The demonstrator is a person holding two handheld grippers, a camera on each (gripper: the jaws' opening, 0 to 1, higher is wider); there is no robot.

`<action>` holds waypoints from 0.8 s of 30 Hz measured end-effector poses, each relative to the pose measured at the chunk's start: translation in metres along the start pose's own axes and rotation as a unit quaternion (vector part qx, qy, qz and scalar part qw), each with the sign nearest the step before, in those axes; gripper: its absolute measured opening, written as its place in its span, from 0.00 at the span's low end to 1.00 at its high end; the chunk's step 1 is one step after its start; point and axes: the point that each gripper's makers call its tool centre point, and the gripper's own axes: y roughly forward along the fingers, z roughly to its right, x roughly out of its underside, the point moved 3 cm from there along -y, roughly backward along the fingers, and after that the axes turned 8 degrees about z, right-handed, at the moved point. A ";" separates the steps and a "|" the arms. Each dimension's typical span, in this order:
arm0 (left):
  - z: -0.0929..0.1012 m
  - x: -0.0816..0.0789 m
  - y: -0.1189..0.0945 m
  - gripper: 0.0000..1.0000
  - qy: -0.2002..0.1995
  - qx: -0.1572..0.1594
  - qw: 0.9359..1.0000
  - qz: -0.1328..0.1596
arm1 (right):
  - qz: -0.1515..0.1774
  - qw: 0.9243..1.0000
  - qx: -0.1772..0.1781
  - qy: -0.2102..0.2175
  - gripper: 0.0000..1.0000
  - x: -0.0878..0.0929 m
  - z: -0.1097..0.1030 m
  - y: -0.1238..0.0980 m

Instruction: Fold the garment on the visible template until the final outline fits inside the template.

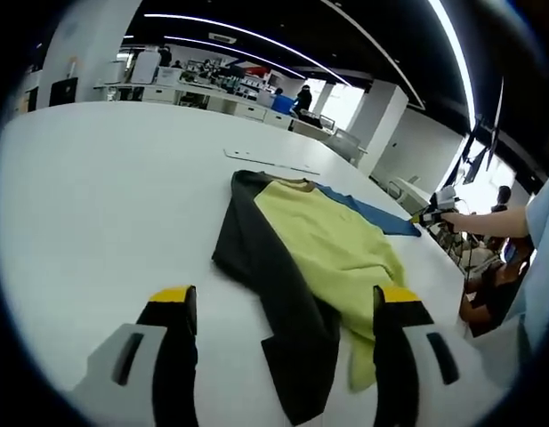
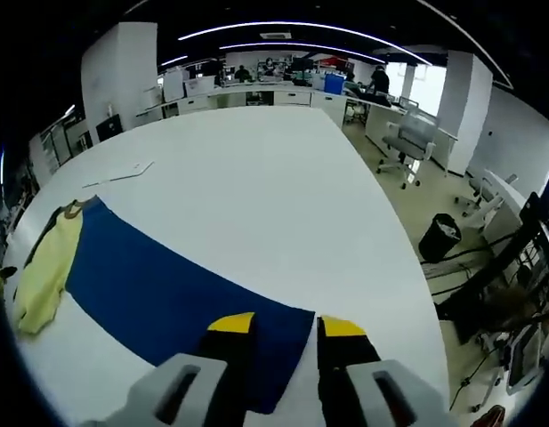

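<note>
A yellow-green garment (image 1: 332,240) with a dark grey part (image 1: 274,285) lies crumpled on a blue template sheet (image 1: 381,216) on the white table (image 1: 105,187). My left gripper (image 1: 285,307) is open wide just short of the garment's near end, with nothing between its jaws. In the right gripper view the blue template (image 2: 176,289) stretches away to the left, and the garment (image 2: 43,267) covers its far end. My right gripper (image 2: 287,327) is open by a narrow gap, its jaws either side of the template's near corner. That right gripper (image 1: 437,211) also shows in the left gripper view, in a person's hand.
A white paper strip (image 1: 270,162) lies on the table beyond the garment. Past the table's right edge (image 2: 407,258) stand an office chair (image 2: 407,142) and a black bin (image 2: 441,236). Desks and people are in the far background.
</note>
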 end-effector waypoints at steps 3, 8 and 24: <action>0.000 0.000 0.000 0.78 -0.002 0.001 1.000 0.001 | 0.012 1.000 -0.006 -0.003 0.50 -0.001 -0.004 -0.004; 0.001 0.000 -0.002 0.78 -0.002 0.003 1.000 0.003 | 0.034 0.999 -0.039 -0.007 0.69 -0.007 -0.015 -0.009; -0.001 -0.004 -0.009 0.78 -0.004 0.010 1.000 0.015 | 0.044 0.994 -0.103 -0.017 1.00 -0.006 -0.053 -0.035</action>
